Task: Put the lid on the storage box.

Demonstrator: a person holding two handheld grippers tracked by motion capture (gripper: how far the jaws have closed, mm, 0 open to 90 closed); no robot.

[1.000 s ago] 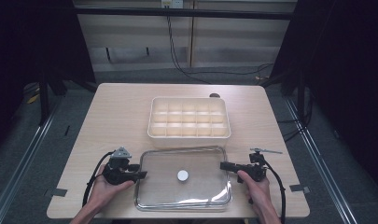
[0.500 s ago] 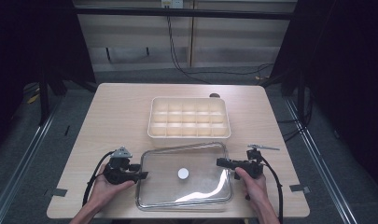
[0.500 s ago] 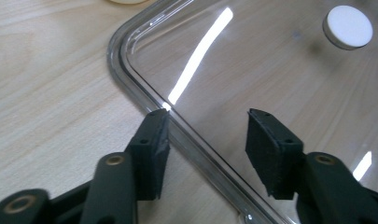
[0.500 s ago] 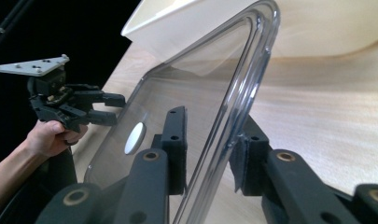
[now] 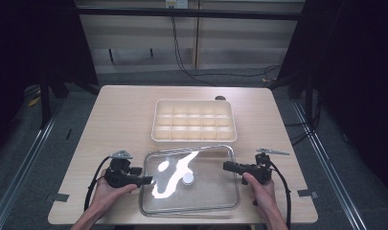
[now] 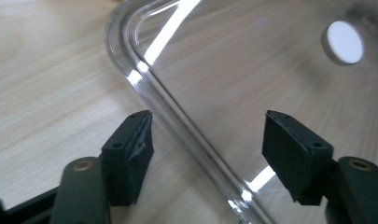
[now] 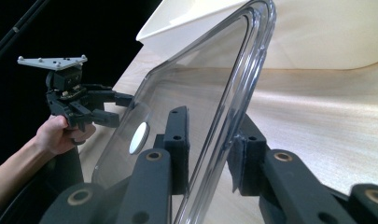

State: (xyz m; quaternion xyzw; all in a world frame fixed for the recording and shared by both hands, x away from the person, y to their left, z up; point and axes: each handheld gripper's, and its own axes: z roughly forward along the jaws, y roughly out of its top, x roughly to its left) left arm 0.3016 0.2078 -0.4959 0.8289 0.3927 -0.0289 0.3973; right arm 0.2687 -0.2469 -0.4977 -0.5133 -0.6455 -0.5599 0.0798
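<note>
You had the clear lid [image 5: 191,179] lying on the near part of the bench [image 5: 119,120], just in front of the cream compartment box [image 5: 195,120], and you were working at it from both short sides. Your right gripper [image 7: 209,154] had its fingers clamped on the lid's right rim, one pad on each face of the plastic, and in the right gripper view that edge looked raised off the bench. Your left gripper [image 6: 219,154] was not yet holding anything: its fingers stood apart, straddling the lid's left rim, which ran between them untouched. So I judge the pick-up was only half secured; closing the left fingers on the rim, raising the lid level, carrying it over the box and seating it all seemed left to do, and the box stood open. By count there was one lid, with one white round knob [image 5: 187,178] at its middle; one box, divided into what looked like three rows of five compartments, none of which seemed to hold anything; two grippers, one in each of your hands; and one small dark thing [image 5: 220,98] beyond the box's far right corner, too small to identify.
</note>
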